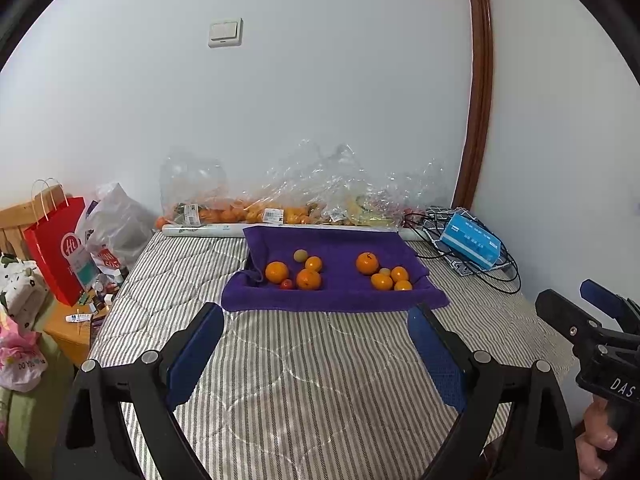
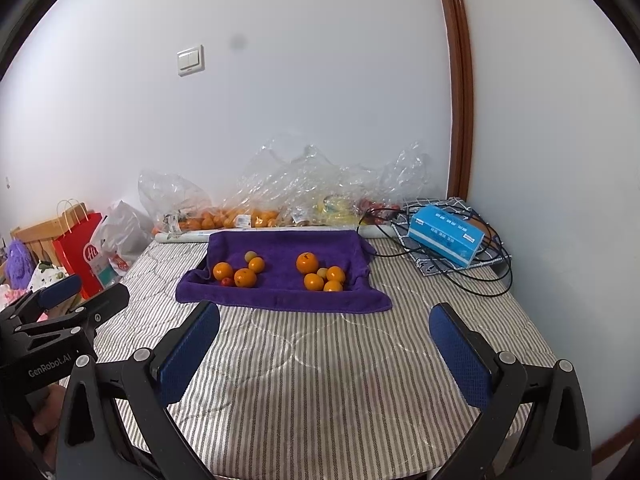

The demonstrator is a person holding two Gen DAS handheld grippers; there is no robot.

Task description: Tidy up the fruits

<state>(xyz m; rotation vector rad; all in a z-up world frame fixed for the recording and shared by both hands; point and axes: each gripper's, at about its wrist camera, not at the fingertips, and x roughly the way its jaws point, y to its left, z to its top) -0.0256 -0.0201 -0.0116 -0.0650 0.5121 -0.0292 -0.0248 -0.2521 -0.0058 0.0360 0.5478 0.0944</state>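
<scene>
Fruits sit in two loose clusters on a purple towel (image 1: 336, 276) spread at the far end of a bed with a grey-and-white striped quilted cover (image 1: 304, 368). In the left wrist view, the left cluster (image 1: 298, 272) holds oranges, one pale greenish fruit and a small red one; the right cluster (image 1: 386, 272) holds more oranges and a small pale fruit. The left gripper (image 1: 316, 312) hangs over the bare cover short of the towel, jaws spread wide and holding nothing. The right gripper (image 1: 568, 292) shows at the right edge, apart from the fruit. Behind the towel, crumpled clear plastic bags (image 1: 288, 196) with more fruit lie against a pale wall (image 1: 320, 100) bearing a light switch (image 1: 225, 33). A blue tissue box (image 1: 471, 243) rests on black cables at the right, near a brown door frame (image 1: 480, 92). A red paper bag (image 1: 56, 248) stands left of the bed.

From the right wrist view, the same towel (image 2: 280, 292) and both clusters (image 2: 240, 270) (image 2: 322, 274) lie ahead. The right gripper (image 2: 325, 314) is also wide open and empty above the cover (image 2: 320, 380). The left gripper (image 2: 86, 292) appears at the left edge. The tissue box (image 2: 446, 236), plastic bags (image 2: 320, 184), switch (image 2: 191, 60) and red bag (image 2: 80, 252) keep the same places.
</scene>
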